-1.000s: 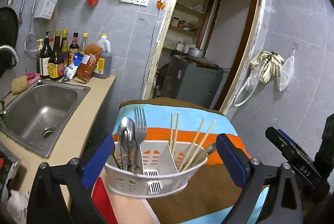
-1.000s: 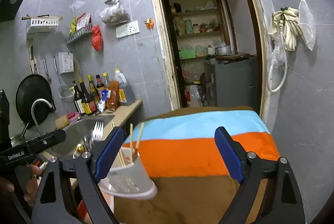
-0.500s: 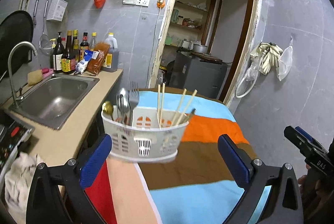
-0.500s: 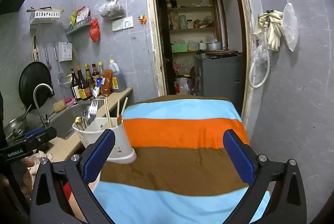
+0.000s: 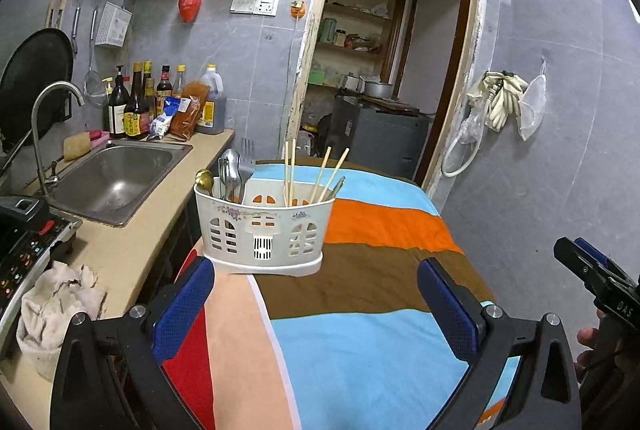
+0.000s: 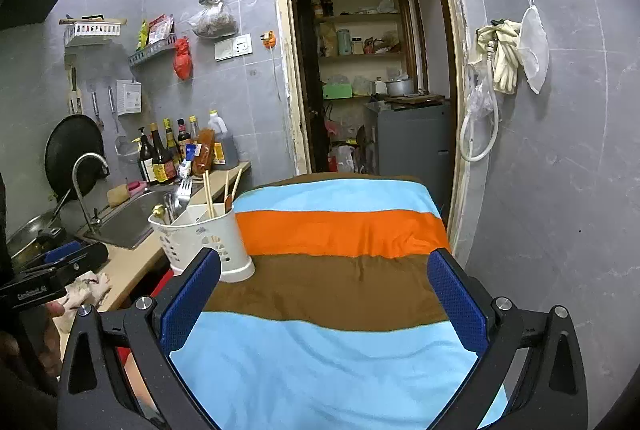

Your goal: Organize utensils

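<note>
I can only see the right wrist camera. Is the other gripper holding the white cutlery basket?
Observer: No. The left gripper is open, its jaws wide apart, and the basket stands beyond them on the striped cloth.
Child: What's next to the rag on the counter?
Observer: A black appliance with coloured buttons, just left of the rag.
Child: How many chopsticks are in the basket?
Observer: I count four pale chopsticks, all in one compartment.
</note>
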`<action>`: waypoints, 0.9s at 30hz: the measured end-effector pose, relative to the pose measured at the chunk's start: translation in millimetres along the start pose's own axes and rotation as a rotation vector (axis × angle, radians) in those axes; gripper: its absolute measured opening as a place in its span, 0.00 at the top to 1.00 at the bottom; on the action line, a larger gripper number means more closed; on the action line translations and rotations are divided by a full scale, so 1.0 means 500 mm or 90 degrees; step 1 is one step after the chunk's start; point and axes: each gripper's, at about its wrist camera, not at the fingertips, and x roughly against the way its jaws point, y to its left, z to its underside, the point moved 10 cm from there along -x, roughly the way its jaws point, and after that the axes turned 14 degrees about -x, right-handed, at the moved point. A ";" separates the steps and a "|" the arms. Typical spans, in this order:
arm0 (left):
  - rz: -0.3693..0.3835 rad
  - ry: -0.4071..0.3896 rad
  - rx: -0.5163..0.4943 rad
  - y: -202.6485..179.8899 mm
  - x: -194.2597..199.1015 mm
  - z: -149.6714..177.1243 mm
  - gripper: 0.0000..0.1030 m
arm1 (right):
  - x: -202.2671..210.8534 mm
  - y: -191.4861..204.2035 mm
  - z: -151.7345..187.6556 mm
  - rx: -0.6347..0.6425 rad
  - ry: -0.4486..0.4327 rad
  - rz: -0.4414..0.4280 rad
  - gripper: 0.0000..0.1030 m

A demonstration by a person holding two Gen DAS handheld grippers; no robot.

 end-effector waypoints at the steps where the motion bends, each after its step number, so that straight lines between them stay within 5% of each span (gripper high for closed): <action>1: 0.000 -0.001 -0.001 -0.002 0.003 0.001 0.01 | 0.004 0.000 0.003 -0.001 0.002 -0.001 0.02; 27: -0.007 -0.012 -0.014 -0.015 0.027 -0.007 0.01 | 0.033 -0.014 0.013 -0.009 -0.001 0.002 0.02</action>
